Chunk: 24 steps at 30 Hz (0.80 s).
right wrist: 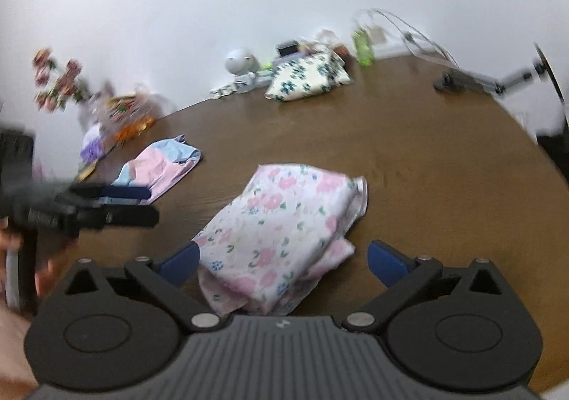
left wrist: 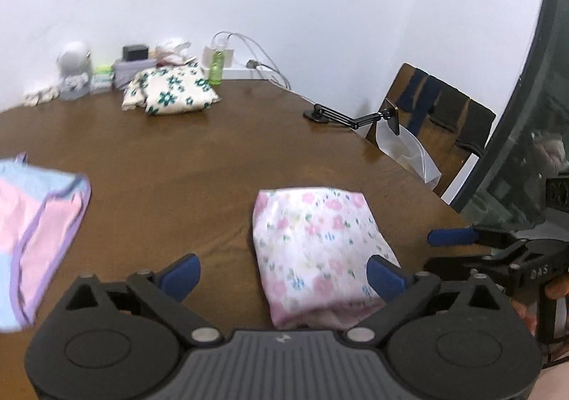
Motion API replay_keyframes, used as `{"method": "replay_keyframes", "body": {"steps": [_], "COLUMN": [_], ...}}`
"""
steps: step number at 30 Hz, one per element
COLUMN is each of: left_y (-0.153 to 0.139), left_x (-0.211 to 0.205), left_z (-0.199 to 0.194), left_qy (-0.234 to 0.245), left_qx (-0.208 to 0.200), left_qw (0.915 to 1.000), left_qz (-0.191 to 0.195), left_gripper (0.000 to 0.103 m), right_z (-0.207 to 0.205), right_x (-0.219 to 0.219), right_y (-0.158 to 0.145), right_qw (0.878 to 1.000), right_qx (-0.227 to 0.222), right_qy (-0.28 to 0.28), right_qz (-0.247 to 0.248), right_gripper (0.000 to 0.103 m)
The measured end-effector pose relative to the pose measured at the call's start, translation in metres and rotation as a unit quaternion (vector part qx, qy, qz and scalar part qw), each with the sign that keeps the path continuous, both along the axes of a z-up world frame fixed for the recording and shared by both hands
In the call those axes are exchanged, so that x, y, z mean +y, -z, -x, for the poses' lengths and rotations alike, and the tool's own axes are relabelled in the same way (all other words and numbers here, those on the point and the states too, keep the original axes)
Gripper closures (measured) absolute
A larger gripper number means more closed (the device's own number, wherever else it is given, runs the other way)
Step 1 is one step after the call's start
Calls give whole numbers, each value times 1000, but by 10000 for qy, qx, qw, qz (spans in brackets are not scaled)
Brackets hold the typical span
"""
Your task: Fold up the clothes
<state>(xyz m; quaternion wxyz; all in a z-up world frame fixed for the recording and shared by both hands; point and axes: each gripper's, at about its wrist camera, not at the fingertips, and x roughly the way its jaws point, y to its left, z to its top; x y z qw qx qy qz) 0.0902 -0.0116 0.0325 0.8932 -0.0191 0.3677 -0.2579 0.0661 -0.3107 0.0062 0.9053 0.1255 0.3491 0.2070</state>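
Observation:
A folded white garment with pink flowers [left wrist: 316,250] lies on the brown table [left wrist: 199,151], also in the right wrist view [right wrist: 281,232]. My left gripper [left wrist: 284,273] is open and empty just before its near left edge. My right gripper [right wrist: 284,257] is open and empty, its jaws standing either side of the garment's near end. The right gripper also shows at the right edge of the left wrist view [left wrist: 462,247]. A pink and blue garment [left wrist: 32,232] lies unfolded at the left, also in the right wrist view [right wrist: 160,165]. A folded green-flowered garment [left wrist: 170,90] lies at the back.
A phone arm stand [left wrist: 341,115] sits at the table's right edge, with a chair [left wrist: 437,126] behind it. A green bottle [left wrist: 216,67], boxes and a white figure [left wrist: 73,69] line the back wall. Flowers and packets [right wrist: 117,111] stand at the far left.

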Motion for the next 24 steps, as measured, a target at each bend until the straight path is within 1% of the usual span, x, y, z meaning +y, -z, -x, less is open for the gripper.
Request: {"method": "replay_keyframes", "body": {"steps": [2,5,13,18,22,24], "left_y": [5,15,21,26,32,32], "left_x": [2,6,14,15,17,13], "left_z": [7,16,21,8,-10,-23], "left_qy": [-123,-329,-404,-381,-444,-410], "left_qx": [101,185,267,436,643,660], "left_qw": [9998,9992,9985,9970,9938,9940], "left_qz": [99,140,236,516,792,773], "left_gripper": [3,3,3,3,10,11], "right_z": [4,9,15,11,-2,-10], "right_x": [3,9,22,16,8,6], "right_y": [6,14,16,19,27,30], "right_qw": [9995,9973,9968,9950,9914,9904], "right_qx": [205,445,466,534,748,795], "right_qy": [230,541,584,657,749,766], "right_qz": [-122,-235,-297,-528,-764,-835], "right_gripper": [0,0,0,0,1,8]}}
